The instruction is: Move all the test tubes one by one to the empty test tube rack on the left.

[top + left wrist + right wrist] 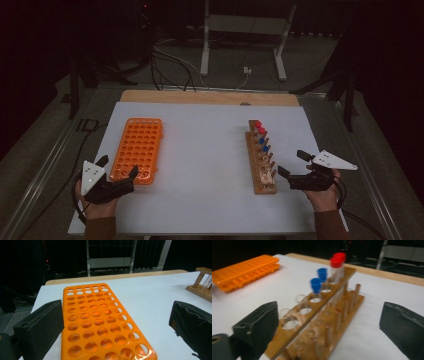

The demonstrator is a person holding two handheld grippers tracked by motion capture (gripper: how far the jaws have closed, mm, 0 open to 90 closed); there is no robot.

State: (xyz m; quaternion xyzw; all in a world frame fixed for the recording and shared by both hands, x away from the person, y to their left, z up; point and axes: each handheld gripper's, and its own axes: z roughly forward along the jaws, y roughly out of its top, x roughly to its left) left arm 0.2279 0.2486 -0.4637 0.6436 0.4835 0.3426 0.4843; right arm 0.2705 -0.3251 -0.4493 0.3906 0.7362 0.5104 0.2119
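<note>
An orange tube rack (137, 149) with several empty holes lies on the left of the white mat. A wooden rack (261, 157) stands on the right. It holds two red-capped tubes (338, 258), two blue-capped tubes (318, 277) and several clear uncapped tubes (300, 300). My left gripper (119, 166) is open at the orange rack's (100, 322) near end, jaws wide apart and empty. My right gripper (291, 163) is open just right of the wooden rack's near end. In the right gripper view the wooden rack (312, 325) runs up between the spread jaws, untouched.
The white mat (205, 165) covers a wooden table whose far edge (210, 97) shows behind it. Beyond the table stand a metal frame's legs (205, 50) and cables (170, 62) on the floor. Bare mat lies between the two racks.
</note>
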